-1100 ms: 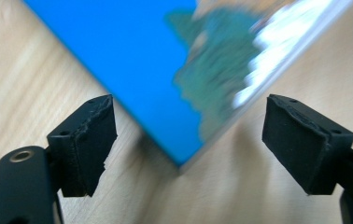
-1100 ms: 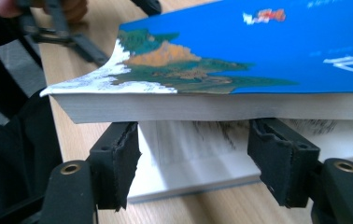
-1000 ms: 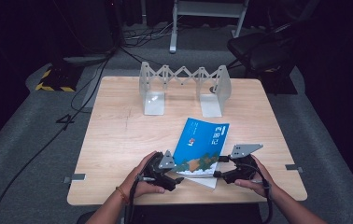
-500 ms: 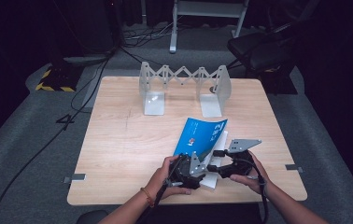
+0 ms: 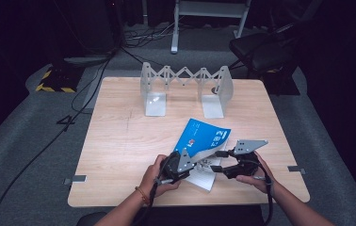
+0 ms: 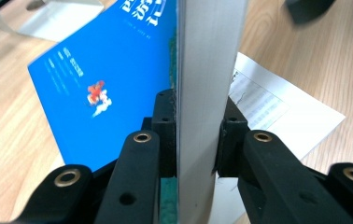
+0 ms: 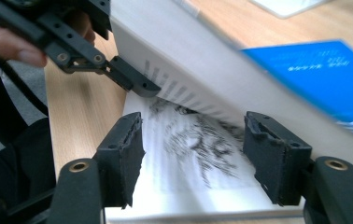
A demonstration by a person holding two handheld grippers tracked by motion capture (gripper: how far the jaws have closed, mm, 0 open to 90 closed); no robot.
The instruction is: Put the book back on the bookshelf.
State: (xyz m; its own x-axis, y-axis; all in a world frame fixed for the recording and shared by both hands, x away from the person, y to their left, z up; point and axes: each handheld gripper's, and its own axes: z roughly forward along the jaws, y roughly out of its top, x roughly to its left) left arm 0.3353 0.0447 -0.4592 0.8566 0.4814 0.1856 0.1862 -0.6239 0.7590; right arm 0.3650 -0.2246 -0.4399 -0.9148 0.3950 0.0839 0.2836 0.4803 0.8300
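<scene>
Left gripper [image 6: 197, 140] has just clamped the book [image 5: 203, 136], lifting its blue cover since before; right gripper [image 7: 193, 154], narrowing, grips nothing.

Book [image 5: 203, 141] on table [image 5: 119, 141], before the rack [image 5: 185, 89].

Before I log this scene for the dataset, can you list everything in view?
book: one, blue cover, white pages, near the table's front edge, partly lifted open
bookend rack: one, grey metal, expanding, at the table's far edge
table: one, light wood
chair: one, dark, beyond the table's far right corner
cables: several, black, on the grey floor at left
left gripper: one, black, its jaws just closed, shut on the book's cover and upper pages
right gripper: one, black, jaws astride the open page, not pressing
hands: two, at the front edge
</scene>
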